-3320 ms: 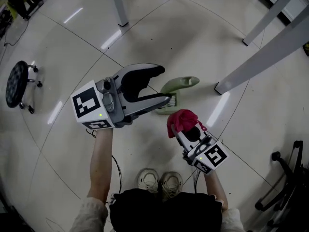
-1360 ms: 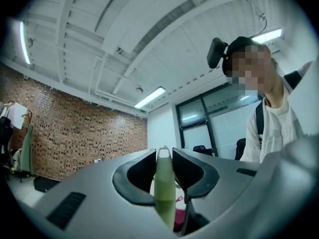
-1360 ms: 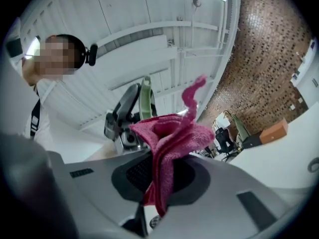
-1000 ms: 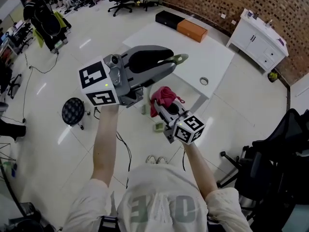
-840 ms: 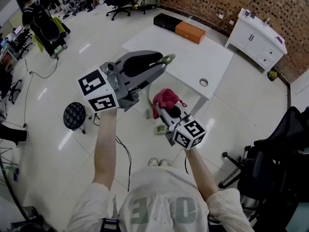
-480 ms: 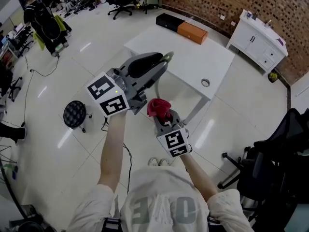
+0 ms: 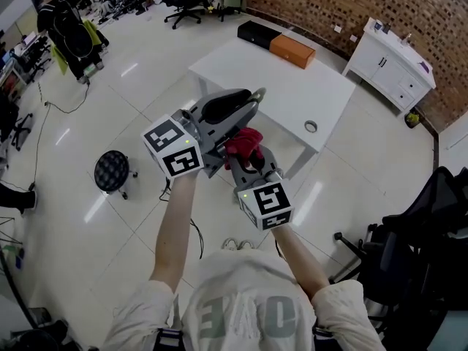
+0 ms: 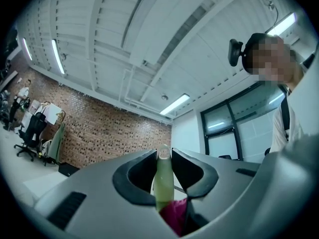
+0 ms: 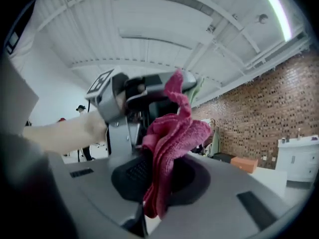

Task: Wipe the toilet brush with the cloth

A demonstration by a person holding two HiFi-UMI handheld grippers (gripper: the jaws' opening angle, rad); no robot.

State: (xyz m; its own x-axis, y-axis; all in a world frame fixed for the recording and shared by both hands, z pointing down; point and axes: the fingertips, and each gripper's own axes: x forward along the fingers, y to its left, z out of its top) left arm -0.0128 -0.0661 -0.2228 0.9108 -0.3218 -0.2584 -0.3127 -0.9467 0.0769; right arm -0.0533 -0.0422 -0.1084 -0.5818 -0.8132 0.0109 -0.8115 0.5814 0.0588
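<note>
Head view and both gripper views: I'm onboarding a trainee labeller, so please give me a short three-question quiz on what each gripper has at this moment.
1. True or false: the left gripper has its jaws shut on the toilet brush.
2. What is between the jaws of the right gripper? A: a sponge. B: a pink cloth. C: nothing.
3. Fill in: the toilet brush's handle is pale ____.
Key: 1 true; 2 B; 3 green.
</note>
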